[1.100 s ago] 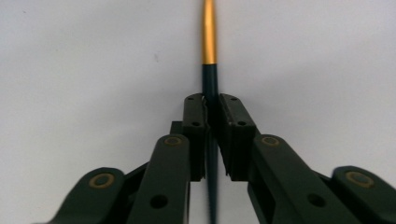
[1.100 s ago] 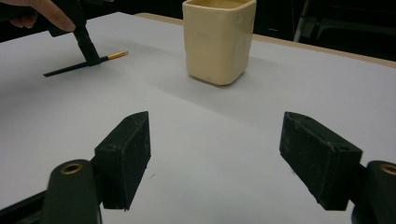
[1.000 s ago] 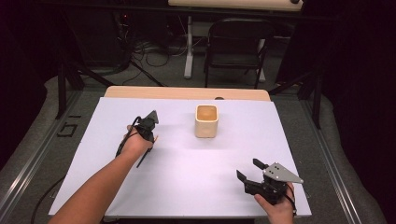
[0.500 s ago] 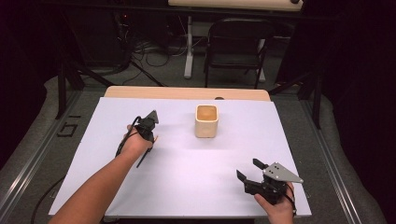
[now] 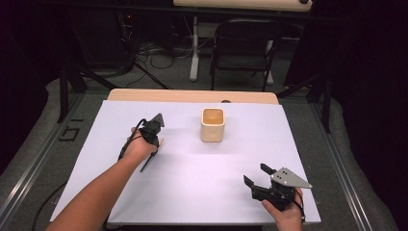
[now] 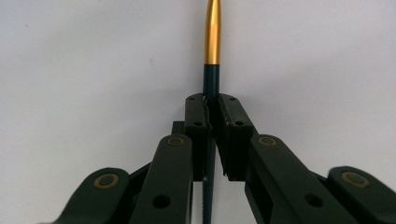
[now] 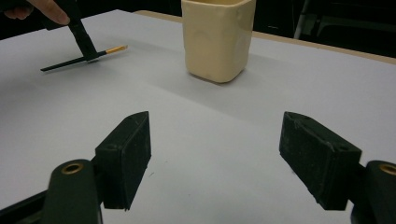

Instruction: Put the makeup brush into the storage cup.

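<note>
A thin black stick with a gold tip [image 6: 213, 32] lies low over the white sheet [image 5: 192, 187]. My left gripper [image 6: 212, 100] is shut on its dark shaft just behind the gold part. In the high view the left gripper [image 5: 155, 143] points down at the left middle of the table, and the stick [image 5: 146, 163] slants toward the person. A cream square cup [image 5: 212, 125] stands upright at the middle back, apart from both grippers. Near the front right edge my right gripper [image 5: 256, 174] stands open and holds nothing. In its own view the right gripper [image 7: 215, 140] faces the cup [image 7: 217, 39] and the stick [image 7: 70, 63].
The white sheet covers a wooden table whose far edge [image 5: 192, 95] shows bare. Behind the table stands a black chair [image 5: 243, 48], with cables on the floor. Dark floor lies on both sides.
</note>
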### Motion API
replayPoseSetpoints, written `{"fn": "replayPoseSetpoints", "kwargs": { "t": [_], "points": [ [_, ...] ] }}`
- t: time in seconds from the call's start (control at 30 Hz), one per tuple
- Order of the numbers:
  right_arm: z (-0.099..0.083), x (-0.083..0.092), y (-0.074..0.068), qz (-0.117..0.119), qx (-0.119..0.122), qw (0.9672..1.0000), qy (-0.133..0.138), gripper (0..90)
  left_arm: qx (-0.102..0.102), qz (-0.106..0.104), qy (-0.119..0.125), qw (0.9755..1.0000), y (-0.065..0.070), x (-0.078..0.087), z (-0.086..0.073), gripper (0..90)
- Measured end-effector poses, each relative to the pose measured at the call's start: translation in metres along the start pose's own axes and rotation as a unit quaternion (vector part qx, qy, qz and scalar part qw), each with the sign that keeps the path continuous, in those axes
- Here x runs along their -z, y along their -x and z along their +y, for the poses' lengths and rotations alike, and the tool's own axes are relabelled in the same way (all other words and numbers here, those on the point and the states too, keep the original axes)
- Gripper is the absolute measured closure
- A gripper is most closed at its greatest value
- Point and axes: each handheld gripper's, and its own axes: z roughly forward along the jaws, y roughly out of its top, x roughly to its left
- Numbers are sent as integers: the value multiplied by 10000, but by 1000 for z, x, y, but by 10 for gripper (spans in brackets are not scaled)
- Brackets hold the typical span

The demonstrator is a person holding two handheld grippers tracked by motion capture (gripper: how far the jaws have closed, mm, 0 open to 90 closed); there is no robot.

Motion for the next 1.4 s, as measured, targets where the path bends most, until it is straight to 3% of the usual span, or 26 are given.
{"fn": "replayPoseSetpoints", "kwargs": {
  "t": [0.2,0.27,0.47,0.6,0.8,1.17,1.4],
  "points": [
    [0,0,0,-6,-7,10000,-24,250,-495,123,46,9987,8,14,-1,833],
    [0,0,-1,-7,-8,10000,-17,250,-704,228,40,9972,11,19,-2,833],
    [0,-1,-1,-1,7,10000,-22,249,-1147,222,51,9931,21,28,-4,833],
    [0,-1,-1,-3,16,10000,-32,250,-1338,251,66,9907,26,33,-5,833],
    [0,-2,-4,-34,169,9998,-60,250,-1536,237,109,9878,32,41,-7,833],
    [0,-1,-2,-35,85,9999,-86,249,-1779,125,283,9836,41,52,-13,833],
    [0,-4,-2,-78,107,9999,-43,248,-1798,-56,520,9823,46,59,-16,833]
  ]
}}
